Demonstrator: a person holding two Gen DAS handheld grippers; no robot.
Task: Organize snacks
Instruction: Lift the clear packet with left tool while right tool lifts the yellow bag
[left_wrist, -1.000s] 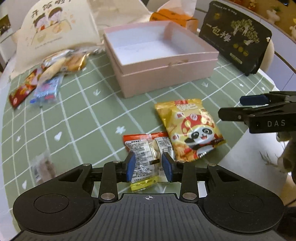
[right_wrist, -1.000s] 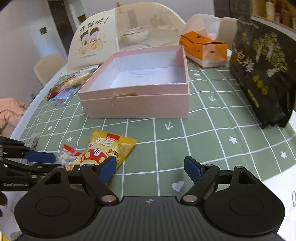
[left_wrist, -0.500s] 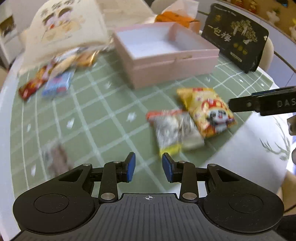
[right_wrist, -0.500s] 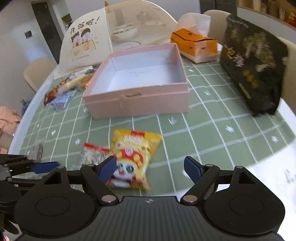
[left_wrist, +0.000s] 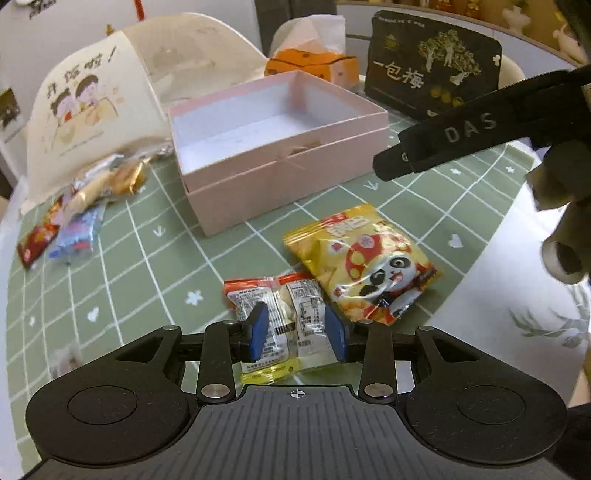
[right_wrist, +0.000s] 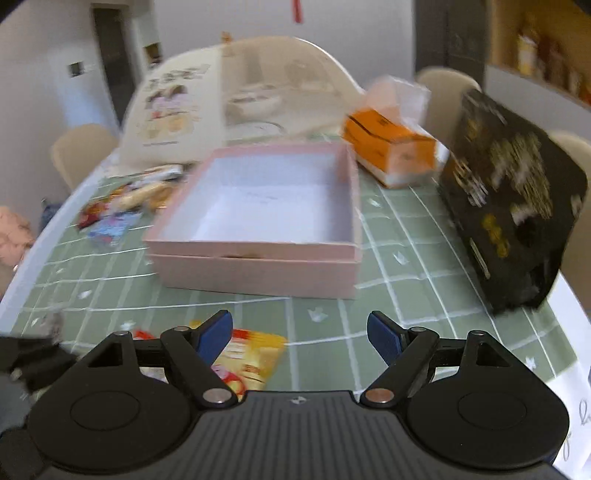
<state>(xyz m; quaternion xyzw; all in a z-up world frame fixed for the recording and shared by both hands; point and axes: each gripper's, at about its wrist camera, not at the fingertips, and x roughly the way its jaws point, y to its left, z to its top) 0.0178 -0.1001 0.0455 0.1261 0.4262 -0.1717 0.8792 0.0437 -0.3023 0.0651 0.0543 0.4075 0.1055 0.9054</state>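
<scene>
Left claw straddling the small clear snack packet (left_wrist: 286, 317) at the near edge of the green checked cloth (left_wrist: 122, 266).

My left gripper (left_wrist: 295, 330) stands part open, blue pads either side of the packet; I cannot tell whether they touch it. Yellow panda bag (left_wrist: 365, 262) lies just right of it, overlapping its corner. Pink box (left_wrist: 280, 147) sits open farther back. Loose snack pile (left_wrist: 77, 206) well off to the left. My right gripper (right_wrist: 299, 332) hovers wide open, gripping nothing, above the panda bag's edge. That view is blurred.
</scene>
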